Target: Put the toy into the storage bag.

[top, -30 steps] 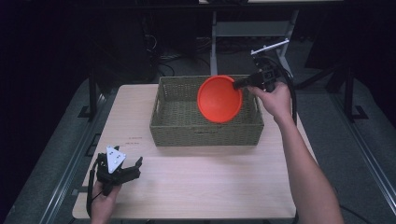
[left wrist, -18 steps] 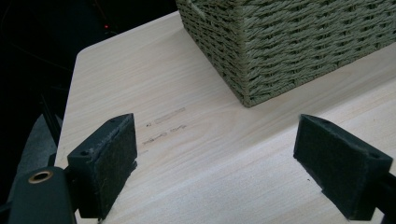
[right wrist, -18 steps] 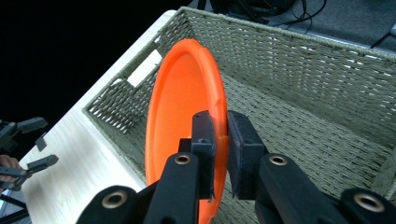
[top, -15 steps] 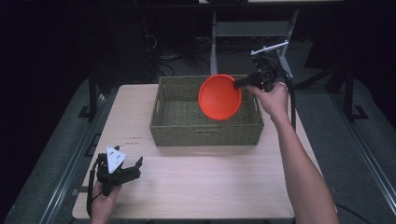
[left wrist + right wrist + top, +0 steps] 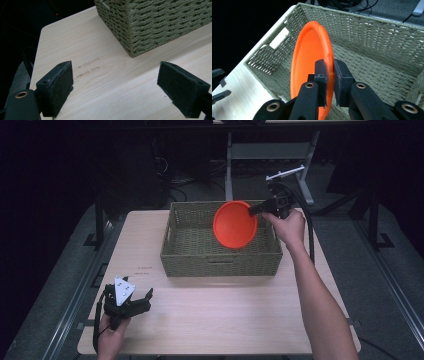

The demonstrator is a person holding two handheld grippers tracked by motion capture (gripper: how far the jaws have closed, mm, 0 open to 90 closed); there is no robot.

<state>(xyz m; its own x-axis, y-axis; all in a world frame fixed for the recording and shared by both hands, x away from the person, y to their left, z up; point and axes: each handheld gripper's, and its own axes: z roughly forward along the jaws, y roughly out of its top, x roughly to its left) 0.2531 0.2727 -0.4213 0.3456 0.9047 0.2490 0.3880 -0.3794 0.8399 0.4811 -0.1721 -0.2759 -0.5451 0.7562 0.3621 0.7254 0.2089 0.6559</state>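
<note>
An orange plate [image 5: 234, 225] hangs on edge over the right part of the woven basket [image 5: 180, 247]. My right gripper [image 5: 255, 210] is shut on its rim. In the right gripper view both pads clamp the plate [image 5: 308, 60] edge, at the gripper [image 5: 330, 72] mouth, with the basket [image 5: 372, 32] interior behind it. My left gripper [image 5: 131, 301] rests low at the table's front left, held by a hand. Its jaws stand wide apart in the left gripper view [image 5: 115, 87], with bare wood between them and a basket [image 5: 155, 22] corner ahead.
The light wooden table [image 5: 220, 320] has free surface in front of the basket. A metal stand [image 5: 265, 155] and cables sit on the dark floor behind the table. A cable [image 5: 309, 227] trails from the right gripper.
The plate and right gripper have shifted slightly to the right and back over the basket. The left gripper has stayed put.
</note>
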